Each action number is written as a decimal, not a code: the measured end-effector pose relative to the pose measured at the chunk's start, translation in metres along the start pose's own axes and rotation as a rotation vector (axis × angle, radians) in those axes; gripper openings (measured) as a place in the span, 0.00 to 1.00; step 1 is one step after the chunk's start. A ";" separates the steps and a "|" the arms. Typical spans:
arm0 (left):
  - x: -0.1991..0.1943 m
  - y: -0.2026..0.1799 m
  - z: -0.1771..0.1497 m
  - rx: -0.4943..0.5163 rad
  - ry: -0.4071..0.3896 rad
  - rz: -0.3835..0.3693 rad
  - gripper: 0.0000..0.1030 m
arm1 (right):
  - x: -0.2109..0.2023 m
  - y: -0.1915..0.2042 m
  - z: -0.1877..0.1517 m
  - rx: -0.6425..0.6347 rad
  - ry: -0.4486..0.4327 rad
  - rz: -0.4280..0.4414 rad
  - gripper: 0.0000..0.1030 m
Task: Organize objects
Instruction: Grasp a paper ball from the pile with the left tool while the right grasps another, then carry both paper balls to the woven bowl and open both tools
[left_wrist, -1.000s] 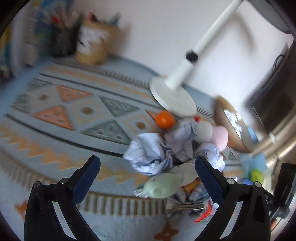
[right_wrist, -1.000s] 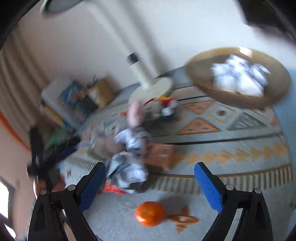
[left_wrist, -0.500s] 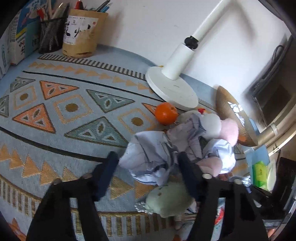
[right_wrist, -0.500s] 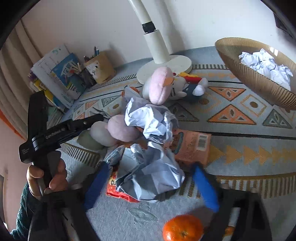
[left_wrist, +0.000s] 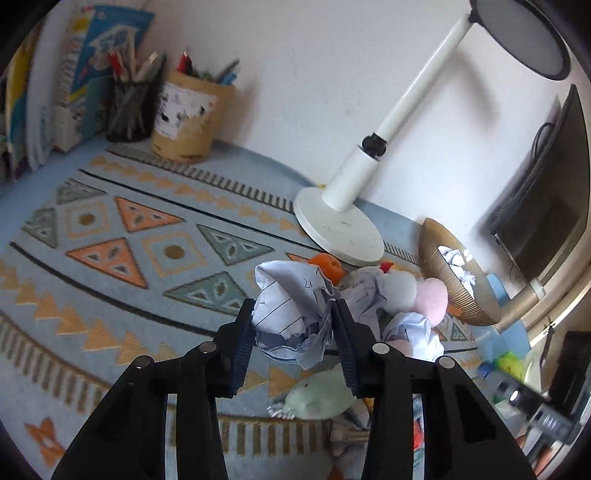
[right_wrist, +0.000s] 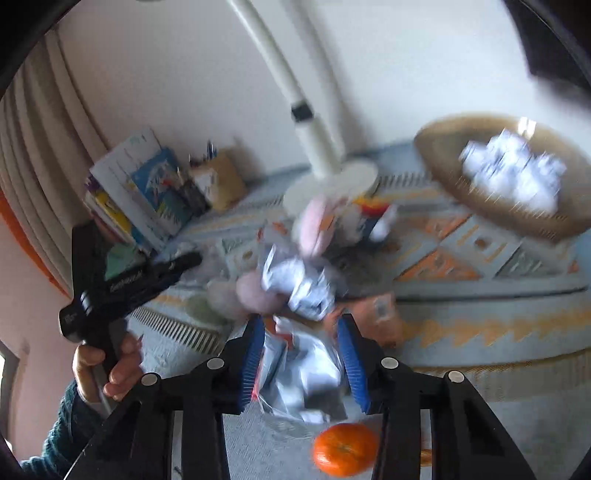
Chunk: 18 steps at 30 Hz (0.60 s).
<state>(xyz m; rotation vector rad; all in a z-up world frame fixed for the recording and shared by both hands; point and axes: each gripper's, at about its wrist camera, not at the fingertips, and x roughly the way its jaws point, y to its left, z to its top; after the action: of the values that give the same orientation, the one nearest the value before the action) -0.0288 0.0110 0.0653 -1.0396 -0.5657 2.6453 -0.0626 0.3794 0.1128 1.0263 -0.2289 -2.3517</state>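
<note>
My left gripper (left_wrist: 293, 328) and right gripper (right_wrist: 301, 356) had just closed, each clamping a crumpled paper wad; next, carry both to the wicker basket (left_wrist: 436, 254) beside the lamp base (left_wrist: 338, 230).

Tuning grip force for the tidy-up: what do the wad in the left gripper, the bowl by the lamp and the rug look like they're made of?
Crumpled wad: lined writing paper, matte, with ruled lines and sharp creases; the left gripper fingers have just been closing on it.
Bowl: probably woven fibre or ribbed bamboo, tan with fine ribs; hard to say.
Rug: woven textile, matte, patterned.
</note>
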 end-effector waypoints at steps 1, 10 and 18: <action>-0.004 0.001 -0.002 0.003 -0.008 0.013 0.37 | -0.007 -0.003 0.002 -0.013 -0.021 -0.024 0.40; -0.008 0.023 -0.019 -0.040 -0.043 0.043 0.37 | 0.013 -0.014 -0.015 0.064 0.127 0.045 0.85; -0.009 0.013 -0.020 -0.003 -0.041 0.048 0.37 | 0.055 0.003 -0.023 0.025 0.238 0.027 0.42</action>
<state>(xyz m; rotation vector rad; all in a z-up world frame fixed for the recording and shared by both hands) -0.0097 0.0012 0.0510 -1.0140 -0.5605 2.7143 -0.0749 0.3474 0.0635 1.2946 -0.1797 -2.1829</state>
